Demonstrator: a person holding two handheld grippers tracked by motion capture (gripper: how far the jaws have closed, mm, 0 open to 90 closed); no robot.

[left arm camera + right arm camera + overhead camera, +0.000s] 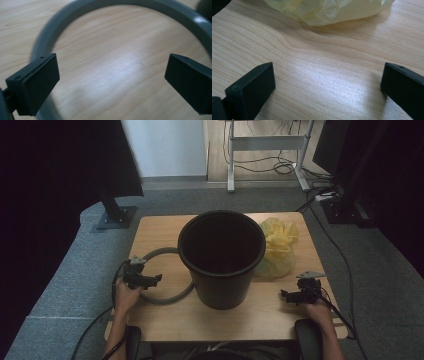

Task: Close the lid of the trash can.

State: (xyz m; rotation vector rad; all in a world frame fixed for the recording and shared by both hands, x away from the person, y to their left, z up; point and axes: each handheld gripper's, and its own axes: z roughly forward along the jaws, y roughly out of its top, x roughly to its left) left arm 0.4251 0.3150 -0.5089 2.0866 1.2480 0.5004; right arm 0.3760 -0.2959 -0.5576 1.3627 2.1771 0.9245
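Left gripper [150,281] hovers fingers apart over the grey ring [165,299], lower left beside the bin [222,257]; right gripper [286,295] gapes too. Straddle the band squarely before closing.

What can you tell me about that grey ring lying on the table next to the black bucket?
The grey ring looks like smooth plastic, a flat-lying hoop with a slightly glossy band. It rests on the light wooden table, left of the black plastic bucket, which hides its right part; whether they touch I cannot tell. The left gripper hovers over its left side with jaws wide apart, not gripping it. In the left gripper view, bare wood shows through the ring's middle.
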